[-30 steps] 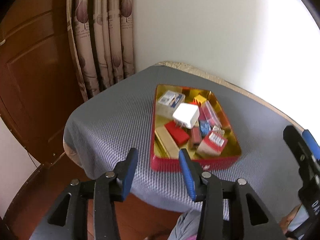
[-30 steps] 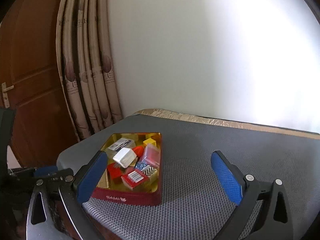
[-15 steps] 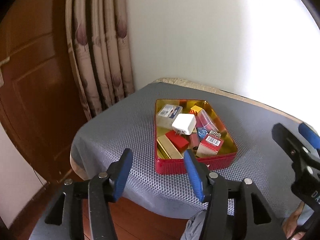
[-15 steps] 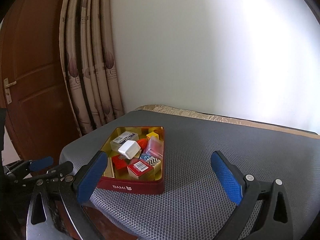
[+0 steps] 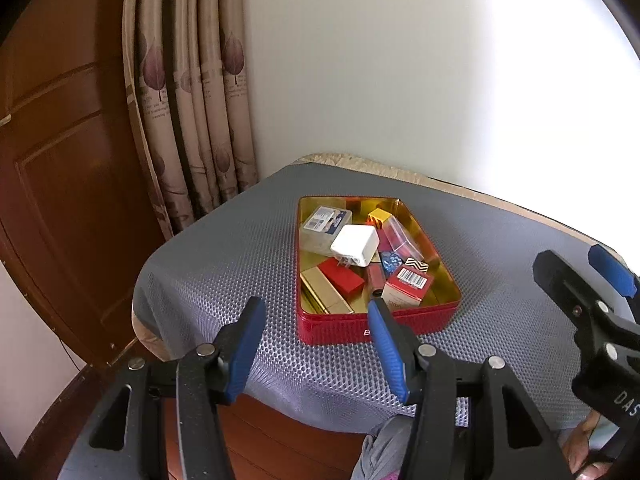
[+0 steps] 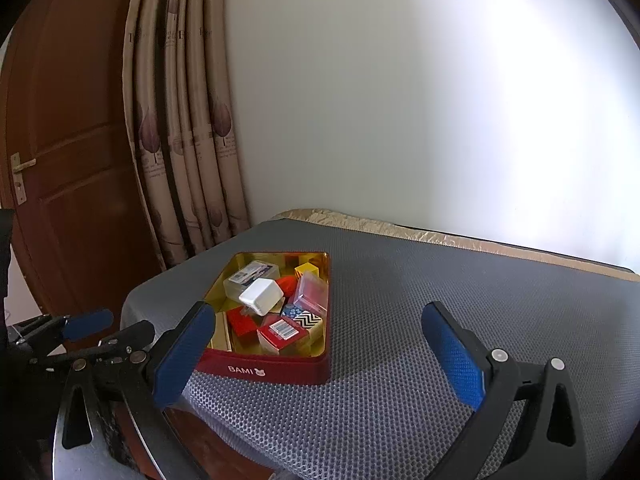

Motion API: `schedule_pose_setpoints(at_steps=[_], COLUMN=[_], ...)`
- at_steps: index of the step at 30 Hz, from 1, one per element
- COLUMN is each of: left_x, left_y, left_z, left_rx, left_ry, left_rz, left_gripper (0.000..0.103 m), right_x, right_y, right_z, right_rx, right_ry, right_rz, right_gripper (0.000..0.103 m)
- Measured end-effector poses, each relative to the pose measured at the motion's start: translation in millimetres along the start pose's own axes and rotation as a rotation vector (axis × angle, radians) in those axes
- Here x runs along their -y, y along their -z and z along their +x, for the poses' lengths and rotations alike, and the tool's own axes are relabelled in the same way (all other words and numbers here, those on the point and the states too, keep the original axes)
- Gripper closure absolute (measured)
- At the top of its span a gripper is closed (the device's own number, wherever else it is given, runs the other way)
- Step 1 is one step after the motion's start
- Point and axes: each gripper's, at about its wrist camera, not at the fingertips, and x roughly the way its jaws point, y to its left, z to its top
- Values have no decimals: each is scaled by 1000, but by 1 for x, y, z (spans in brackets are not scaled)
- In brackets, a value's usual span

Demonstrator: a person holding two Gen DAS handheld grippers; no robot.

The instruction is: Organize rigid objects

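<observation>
Tin: red tin (image 5: 376,326) w/ gold inside sits on the grey-mat table (image 6: 440,300), near its left front corner.
Contents: all small rigid bits lie inside it, jumbled: white charger (image 5: 355,245) on top, clear case (image 5: 325,222) behind it, red block (image 5: 346,280), barcode box (image 5: 408,286), zigzag box (image 6: 307,319), yellow cube (image 6: 307,270). Mat around the tin is bare.
Left tongs (image 5: 316,344): open, moderate gap, holding nothing, hanging off the front table edge before the tin.
Right tongs (image 6: 320,356): spread wide, nothing held, low over the table front, right of the tin.
Change: vs 1 s ago both views sit further back & higher; tin looks smaller, more wall & door (image 6: 72,160) showing. Contents same.
Meaning: prob. tongs backing off. Fits items all stowed, or a jumble awaiting sorting; can't tell which.
</observation>
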Motion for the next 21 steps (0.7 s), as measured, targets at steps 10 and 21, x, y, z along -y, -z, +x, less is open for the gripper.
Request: schedule_pose_setpoints(at_steps=[10,21], left_x=[-3,-3], left_y=[0,2], left_z=[5,12], left_rx=[-27,-62], left_ry=[4,6], left_rz=[-11,-24], left_gripper=[48,43], right_x=[-5,-9], right_y=[2,4], right_z=[-2,-3], right_rx=[-1,-13], right_ry=[-7,-20], right_rz=[-11,-21], right_gripper=[1,1])
